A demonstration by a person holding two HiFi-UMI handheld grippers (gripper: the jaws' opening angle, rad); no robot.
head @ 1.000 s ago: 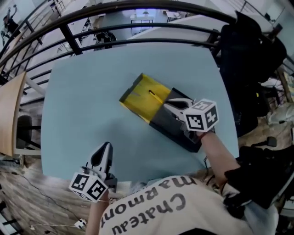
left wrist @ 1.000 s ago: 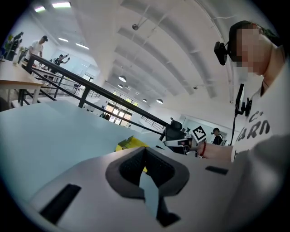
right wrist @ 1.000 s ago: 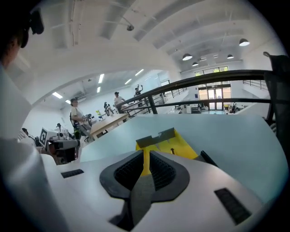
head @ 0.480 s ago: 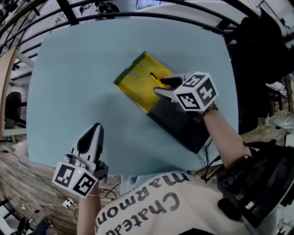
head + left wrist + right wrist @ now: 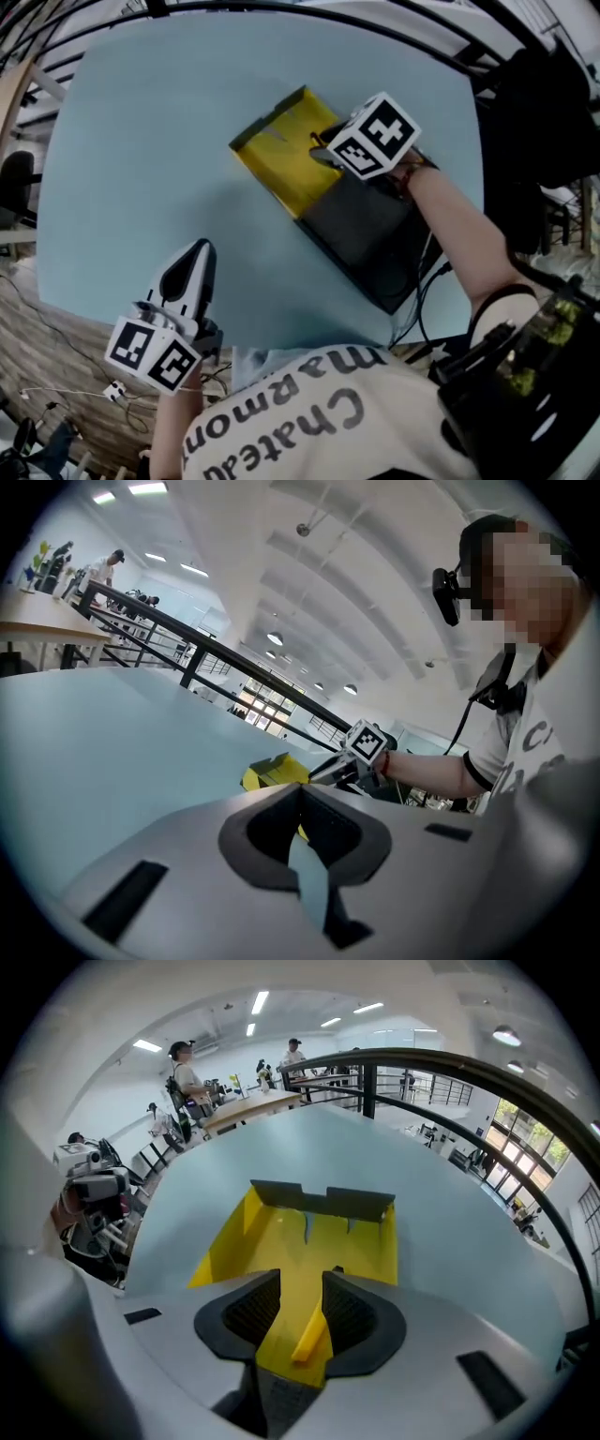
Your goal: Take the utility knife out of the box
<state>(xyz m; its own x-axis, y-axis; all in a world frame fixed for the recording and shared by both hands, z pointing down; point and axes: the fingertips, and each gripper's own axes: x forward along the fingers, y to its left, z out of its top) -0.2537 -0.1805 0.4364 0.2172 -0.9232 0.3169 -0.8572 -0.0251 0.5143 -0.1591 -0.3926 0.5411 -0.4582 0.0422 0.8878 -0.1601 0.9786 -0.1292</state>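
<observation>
Right gripper over the yellow box, fingers apart, just been closing, yellow strip between them; left gripper fingers together.

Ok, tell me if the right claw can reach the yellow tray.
Probably yes. The right claw hangs open just over the yellow tray, nothing blocking it; its jaws have just been closing, with a thin yellow strip between them.

The box lies on the table, right of its middle, slanting from far left to near right. Its opened lid spreads flat at the far-left end. A railing curves behind the table's far edge, and people stand beyond, to the left.
</observation>
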